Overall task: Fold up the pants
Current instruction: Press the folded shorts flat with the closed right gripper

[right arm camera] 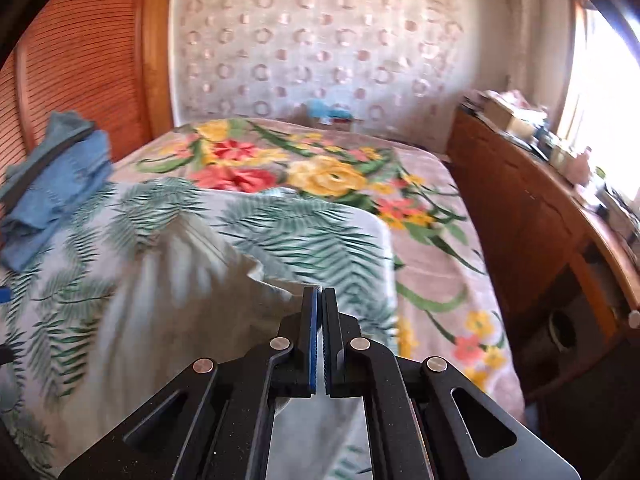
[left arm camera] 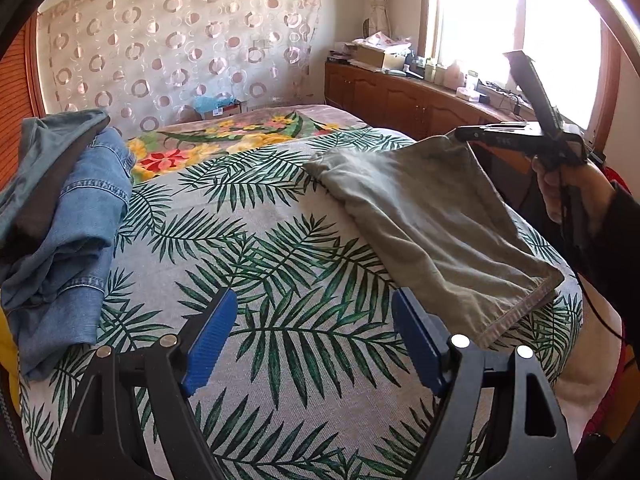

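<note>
Nearest the left wrist camera, the left gripper [left arm camera: 310, 336] hangs over the palm-leaf bedspread [left arm camera: 256, 240] with its blue pads [left arm camera: 208, 340] spread wide apart and nothing between them, pointing down toward the cover. At about two o'clock in that view, a hand [left arm camera: 560, 188] in a dark sleeve holds the right gripper [left arm camera: 466, 134] raised above the bed, its black fingers reaching toward nine o'clock and pinched onto the upper corner of the khaki pants [left arm camera: 432, 216]. In the right wrist view the right gripper's jaws are pressed together with only a sliver of gap, and pale cloth runs up to their tips and beneath the frame. The pants are lifted by that corner and slope down from one o'clock toward five o'clock, one stitched hem hanging free at the lower end near the left gripper's right finger, while the far fold rests on the bedspread. They look soft, wrinkled and partly blurred. Farther off at nine o'clock, a pile of denim clothes [left arm camera: 68, 216] lies on the bed's edge. Beyond it a floral blanket [left arm camera: 224, 140] covers the far half of the bed.
</note>
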{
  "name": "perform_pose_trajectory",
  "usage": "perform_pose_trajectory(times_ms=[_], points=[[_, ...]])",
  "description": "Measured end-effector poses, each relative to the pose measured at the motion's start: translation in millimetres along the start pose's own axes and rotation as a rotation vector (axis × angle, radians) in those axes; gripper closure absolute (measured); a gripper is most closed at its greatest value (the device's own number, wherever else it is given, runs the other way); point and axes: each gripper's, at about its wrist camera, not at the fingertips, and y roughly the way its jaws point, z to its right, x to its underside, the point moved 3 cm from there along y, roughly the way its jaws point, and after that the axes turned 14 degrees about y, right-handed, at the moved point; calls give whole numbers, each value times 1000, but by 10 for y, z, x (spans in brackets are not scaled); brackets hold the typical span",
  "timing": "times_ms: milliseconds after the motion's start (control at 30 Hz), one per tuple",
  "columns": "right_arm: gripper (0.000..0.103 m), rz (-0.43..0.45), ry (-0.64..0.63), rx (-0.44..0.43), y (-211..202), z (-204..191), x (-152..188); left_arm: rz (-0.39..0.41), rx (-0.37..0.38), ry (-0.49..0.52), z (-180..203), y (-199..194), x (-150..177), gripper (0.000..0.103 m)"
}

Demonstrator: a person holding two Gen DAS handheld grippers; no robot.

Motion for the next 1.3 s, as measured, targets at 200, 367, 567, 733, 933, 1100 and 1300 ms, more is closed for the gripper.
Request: perform_pose_trajectory(times_ms=[200,367,567,733,933,1100,1300], points=[[101,-34,7,65,223,40,-32,-8,5,6,31,24,10,23],[101,-67,50,78,266,56,-52,-11,9,13,74,25,-15,23],[94,-77,116,50,144,156,-96,-14,24,21,125,90,-50,23],[75,-70,129,-11,74,129,-73,-9,30,34,172,176,-146,23],[75,-97,136,-33,298,198,-97,34,19,40,159,278,-351,23],[75,-132,140,-65,488,294,-117,8,13,68,137,466,-547,23],[98,-72,105,-88,341,344,-185,-27,29,84,116,727,-752,23]])
